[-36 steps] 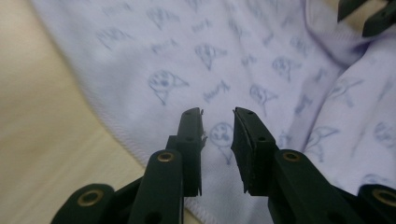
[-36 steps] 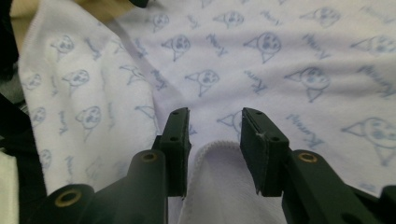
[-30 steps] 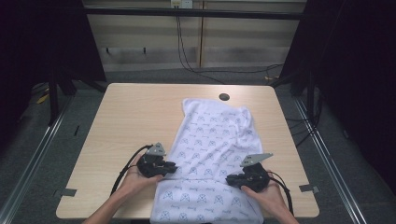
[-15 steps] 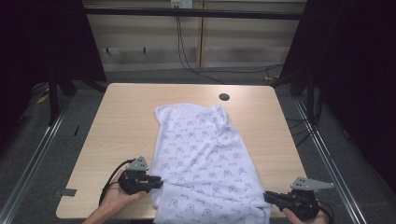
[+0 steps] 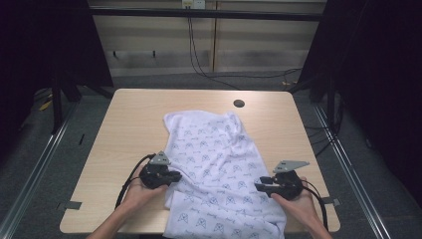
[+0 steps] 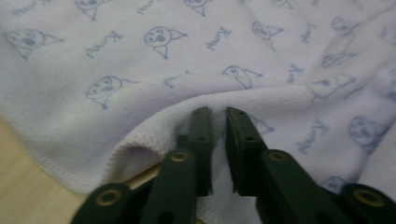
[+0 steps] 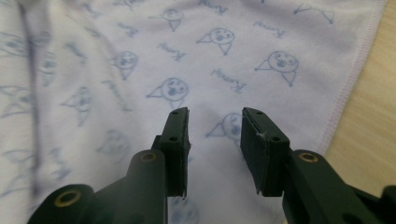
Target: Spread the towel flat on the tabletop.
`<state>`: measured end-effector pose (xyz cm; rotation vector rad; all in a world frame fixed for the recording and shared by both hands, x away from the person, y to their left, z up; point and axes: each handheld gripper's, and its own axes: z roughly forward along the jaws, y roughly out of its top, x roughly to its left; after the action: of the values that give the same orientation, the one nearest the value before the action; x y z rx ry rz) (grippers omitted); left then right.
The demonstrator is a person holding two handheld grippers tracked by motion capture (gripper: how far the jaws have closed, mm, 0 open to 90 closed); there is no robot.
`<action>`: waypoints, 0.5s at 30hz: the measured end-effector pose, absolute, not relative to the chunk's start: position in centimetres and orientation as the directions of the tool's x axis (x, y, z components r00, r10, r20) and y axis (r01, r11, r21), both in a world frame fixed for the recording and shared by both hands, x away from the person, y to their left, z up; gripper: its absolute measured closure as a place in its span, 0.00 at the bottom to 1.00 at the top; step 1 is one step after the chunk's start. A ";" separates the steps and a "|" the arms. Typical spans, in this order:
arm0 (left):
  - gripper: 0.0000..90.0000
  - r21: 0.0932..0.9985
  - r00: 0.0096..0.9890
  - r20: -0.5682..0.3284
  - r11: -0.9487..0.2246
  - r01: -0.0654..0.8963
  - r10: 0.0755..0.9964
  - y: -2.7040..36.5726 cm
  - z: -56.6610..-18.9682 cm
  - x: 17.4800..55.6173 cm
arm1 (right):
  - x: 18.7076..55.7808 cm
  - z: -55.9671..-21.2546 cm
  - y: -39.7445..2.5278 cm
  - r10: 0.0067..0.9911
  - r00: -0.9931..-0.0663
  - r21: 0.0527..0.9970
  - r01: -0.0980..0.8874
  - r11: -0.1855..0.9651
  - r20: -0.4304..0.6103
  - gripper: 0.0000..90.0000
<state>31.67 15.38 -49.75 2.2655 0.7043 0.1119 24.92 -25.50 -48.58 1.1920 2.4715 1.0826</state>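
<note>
Left claw (image 5: pixel 175 176): black two-jaw tool, at the left hem of the white knit cloth printed with pale blue cartoon faces (image 5: pixel 216 169); jaws nearly pressed together, pinching a raised fold of that hem, as the left gripper view (image 6: pixel 217 135) shows.

Cloth: lies along the middle of the light wooden tabletop (image 5: pixel 124 129), rumpled, near end hanging over the front edge.

Right claw (image 5: pixel 262 185): jaws spread, poised over the cloth just inside its right hem, gripping nothing (image 7: pixel 215 135).

Step in hand, by judgement: taking hold of both side hems to spread or fold. Next move calls for closing the right claw on its hem.

Change: half a second ago the right claw stood off the cloth's near right corner; now it is over the cloth. The left has come inward.
</note>
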 end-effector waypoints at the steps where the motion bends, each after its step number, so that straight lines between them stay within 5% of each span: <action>1: 0.96 0.683 0.843 -0.144 -0.565 0.464 0.518 15.4 -49.8 31.6 | 25.4 -49.0 -25.1 0.742 -0.660 0.672 0.603 0.429 0.118 0.70; 3: 0.99 0.686 0.844 -0.166 -0.556 0.470 0.509 15.7 -49.8 31.2 | 25.5 -49.5 -24.6 0.737 -0.673 0.665 0.580 0.471 0.065 0.76; 5: 1.00 0.682 0.849 -0.169 -0.563 0.467 0.500 15.9 -49.8 30.6 | 25.1 -49.3 -24.7 0.734 -0.677 0.651 0.580 0.490 0.051 0.96; 15: 0.99 0.678 0.873 -0.232 -0.573 0.461 0.428 15.6 -49.9 27.9 | 18.8 -48.8 -25.9 0.677 -0.715 0.599 0.623 0.503 0.175 0.99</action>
<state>27.94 15.62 -49.86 2.2550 0.6378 -0.0532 18.78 -25.86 -48.82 1.1494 2.6519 1.0041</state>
